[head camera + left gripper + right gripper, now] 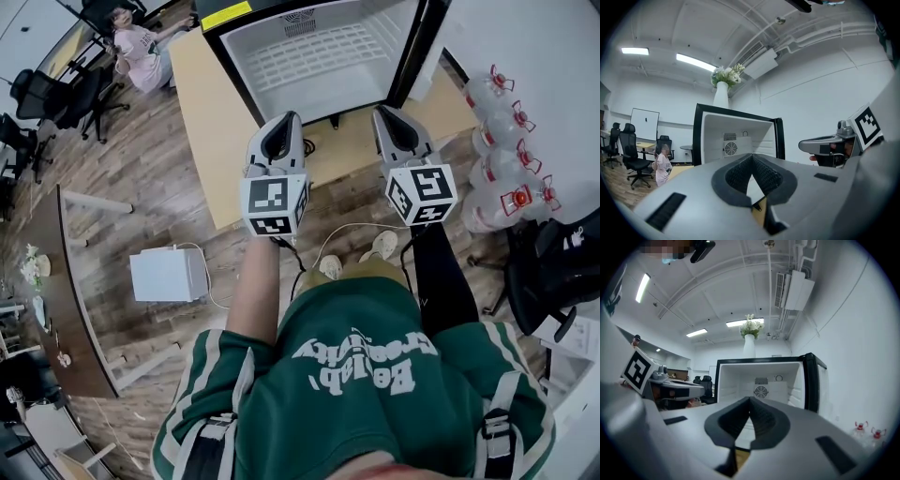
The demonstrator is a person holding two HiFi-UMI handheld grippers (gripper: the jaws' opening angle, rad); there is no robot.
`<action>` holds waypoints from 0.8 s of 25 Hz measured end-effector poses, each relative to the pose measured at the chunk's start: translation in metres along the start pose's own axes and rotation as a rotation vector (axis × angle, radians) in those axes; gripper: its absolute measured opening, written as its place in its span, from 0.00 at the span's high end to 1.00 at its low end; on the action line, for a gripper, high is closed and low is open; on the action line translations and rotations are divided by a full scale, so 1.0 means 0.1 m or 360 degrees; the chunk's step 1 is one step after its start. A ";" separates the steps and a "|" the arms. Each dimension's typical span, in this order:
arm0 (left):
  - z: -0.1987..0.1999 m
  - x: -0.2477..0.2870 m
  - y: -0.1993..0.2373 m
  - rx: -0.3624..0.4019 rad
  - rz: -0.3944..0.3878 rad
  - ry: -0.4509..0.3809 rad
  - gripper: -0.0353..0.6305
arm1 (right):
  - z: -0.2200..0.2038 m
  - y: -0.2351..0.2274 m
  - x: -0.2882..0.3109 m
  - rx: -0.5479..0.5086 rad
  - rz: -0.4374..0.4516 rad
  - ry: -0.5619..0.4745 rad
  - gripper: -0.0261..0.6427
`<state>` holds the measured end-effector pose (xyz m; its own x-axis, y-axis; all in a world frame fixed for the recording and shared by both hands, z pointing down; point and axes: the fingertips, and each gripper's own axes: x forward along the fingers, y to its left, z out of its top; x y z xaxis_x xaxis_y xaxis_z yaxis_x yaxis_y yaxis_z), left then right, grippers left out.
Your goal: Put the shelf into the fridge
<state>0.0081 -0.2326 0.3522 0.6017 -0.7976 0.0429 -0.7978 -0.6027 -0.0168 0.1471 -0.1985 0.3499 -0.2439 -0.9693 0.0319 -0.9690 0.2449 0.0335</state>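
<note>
A small black fridge (319, 47) stands open on a low pale wooden platform (211, 112) in front of me, and its white inside also shows in the left gripper view (736, 136) and the right gripper view (761, 378). A white wire shelf (319, 54) shows inside it; I cannot tell how it rests. My left gripper (281, 127) and right gripper (394, 120) hang side by side just short of the opening. Both are shut with nothing between their jaws, as the left gripper (752, 161) and the right gripper (750, 404) each show in their own view.
The fridge door (525, 37) stands open at the right. Several water bottles with red caps (506, 159) and a black chair (553, 272) are at the right. A white box (169, 274) sits on the floor at left. A vase of flowers (750, 338) tops the fridge.
</note>
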 end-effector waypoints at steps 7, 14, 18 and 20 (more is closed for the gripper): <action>0.05 -0.02 0.05 0.0004 0.0003 -0.0021 0.95 | 0.06 0.00 -0.02 0.0041 -0.0011 -0.0041 0.96; 0.07 -0.03 0.07 0.0005 -0.0004 -0.0027 0.95 | 0.01 0.03 -0.01 -0.0023 -0.0030 0.0008 0.96; 0.10 -0.05 0.09 0.0006 -0.0004 -0.0037 0.95 | -0.01 0.06 -0.01 -0.0031 -0.0033 0.0027 0.96; 0.10 -0.06 0.10 0.0011 -0.0006 -0.0041 0.95 | -0.01 0.07 -0.01 -0.0034 -0.0035 0.0030 0.96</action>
<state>-0.0035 -0.2343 0.3413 0.6054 -0.7957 0.0174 -0.7954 -0.6056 -0.0234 0.1408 -0.1962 0.3514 -0.2213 -0.9740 0.0496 -0.9730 0.2239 0.0556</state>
